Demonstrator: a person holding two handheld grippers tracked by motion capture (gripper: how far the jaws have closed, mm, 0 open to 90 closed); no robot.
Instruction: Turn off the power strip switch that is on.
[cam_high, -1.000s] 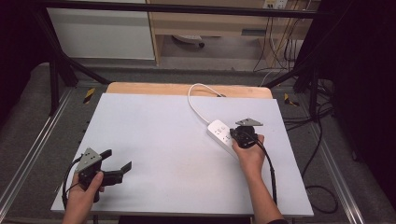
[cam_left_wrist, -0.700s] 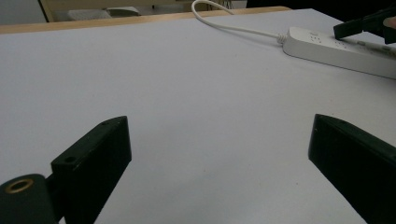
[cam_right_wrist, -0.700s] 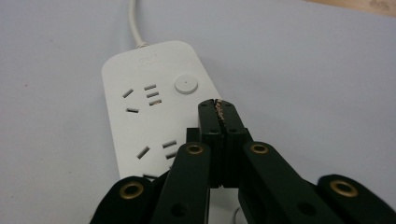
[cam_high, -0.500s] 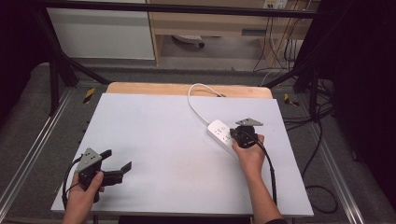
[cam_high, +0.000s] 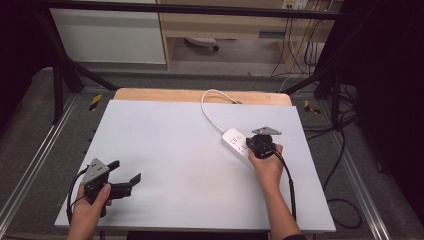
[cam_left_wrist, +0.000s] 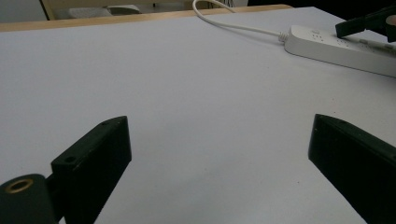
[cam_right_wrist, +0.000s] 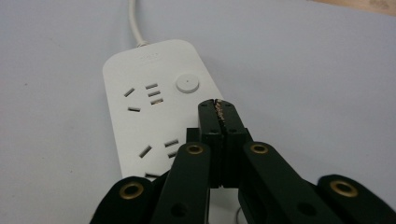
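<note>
One white power strip (cam_high: 239, 145) is seen on the pale grey desk (cam_high: 170, 145), in its right half, nearer the far edge than the near one, lying at a slant to the edges. Its body is a rounded, glossy white bar with rows of socket slots (cam_right_wrist: 149, 93) and a round white button (cam_right_wrist: 187, 84) near the end where the white cable (cam_high: 210, 107) leaves; the cable is looped toward the desk's far edge. The right tool (cam_right_wrist: 218, 109) is held directly above the strip, its jaws pressed together with nothing between them. The left tool (cam_high: 127, 172) is held near the desk's near left corner, jaws spread wide over bare surface.
</note>
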